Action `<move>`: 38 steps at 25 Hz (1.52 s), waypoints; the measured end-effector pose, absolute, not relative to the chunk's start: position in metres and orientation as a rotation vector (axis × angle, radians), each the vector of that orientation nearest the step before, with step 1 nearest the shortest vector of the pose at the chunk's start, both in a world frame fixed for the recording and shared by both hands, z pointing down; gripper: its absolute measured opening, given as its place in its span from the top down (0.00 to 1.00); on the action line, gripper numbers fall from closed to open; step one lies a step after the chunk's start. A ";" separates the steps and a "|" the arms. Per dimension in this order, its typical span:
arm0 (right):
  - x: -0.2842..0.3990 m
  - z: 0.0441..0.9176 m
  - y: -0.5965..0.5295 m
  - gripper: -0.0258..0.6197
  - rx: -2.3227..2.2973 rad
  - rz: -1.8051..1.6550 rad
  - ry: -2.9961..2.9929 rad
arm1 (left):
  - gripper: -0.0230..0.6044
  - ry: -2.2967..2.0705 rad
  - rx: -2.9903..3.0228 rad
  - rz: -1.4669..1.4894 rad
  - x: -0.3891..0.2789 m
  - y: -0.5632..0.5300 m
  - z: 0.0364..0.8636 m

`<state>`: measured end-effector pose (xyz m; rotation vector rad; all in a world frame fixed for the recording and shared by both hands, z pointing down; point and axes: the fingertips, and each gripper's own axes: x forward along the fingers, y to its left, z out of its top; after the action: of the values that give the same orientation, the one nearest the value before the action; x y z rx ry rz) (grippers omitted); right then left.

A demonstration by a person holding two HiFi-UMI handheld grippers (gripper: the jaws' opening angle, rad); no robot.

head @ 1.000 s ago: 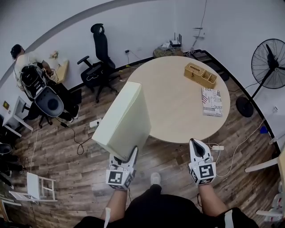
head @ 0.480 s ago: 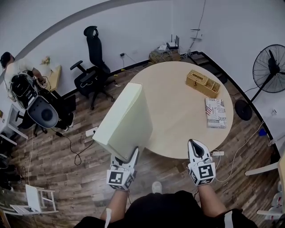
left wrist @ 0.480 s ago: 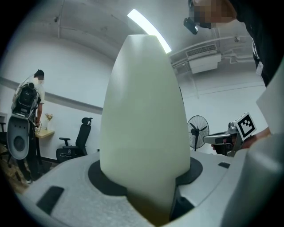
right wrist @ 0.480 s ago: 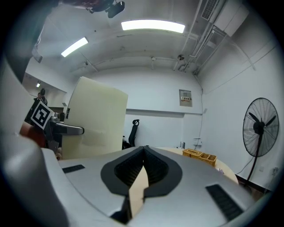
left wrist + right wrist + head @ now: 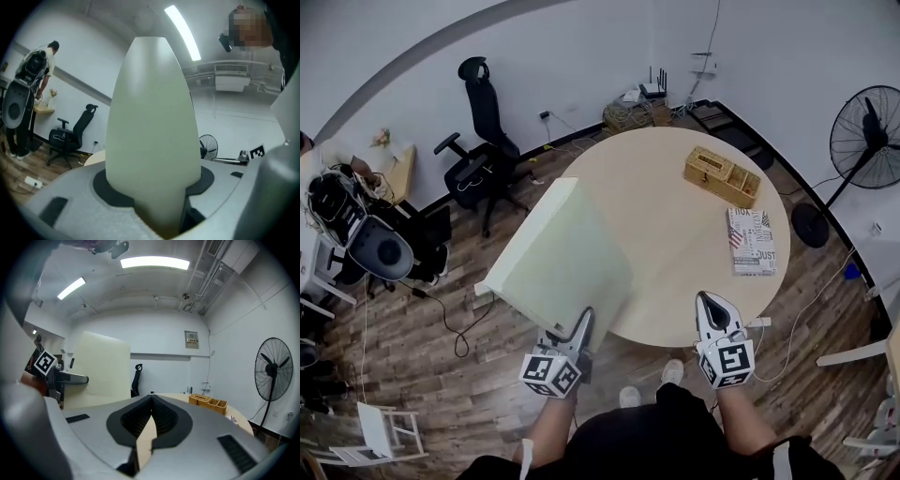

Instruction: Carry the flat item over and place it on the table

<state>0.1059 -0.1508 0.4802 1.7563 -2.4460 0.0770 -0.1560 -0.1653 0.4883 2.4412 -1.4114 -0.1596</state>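
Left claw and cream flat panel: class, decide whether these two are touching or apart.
Touching. The left gripper view shows the cream flat panel wedged into the left claw, with both jaws pressed against its faces and no gap on either side.

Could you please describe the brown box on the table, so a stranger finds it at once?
Look at the large round table in the room's middle. On its far right part lie two things. The box is the tan, woven-looking one with open compartments; the book beside it is flat and printed.
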 end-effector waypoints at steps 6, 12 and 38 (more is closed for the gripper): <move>0.129 0.483 -0.184 0.96 1.724 0.078 -2.465 | 0.56 -1.347 2.299 -0.242 -0.134 -0.191 0.511; 0.159 0.489 -0.210 0.96 1.685 0.089 -2.490 | 0.56 -1.255 2.120 -0.374 -0.106 -0.213 0.536; 0.178 0.509 -0.273 0.96 1.581 0.193 -2.534 | 0.56 -1.014 1.565 -0.568 -0.076 -0.265 0.673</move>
<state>0.1785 -0.2732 0.5087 1.5808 -2.5339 0.1930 -0.0762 -0.2650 0.6730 1.5646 -1.0145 -0.5677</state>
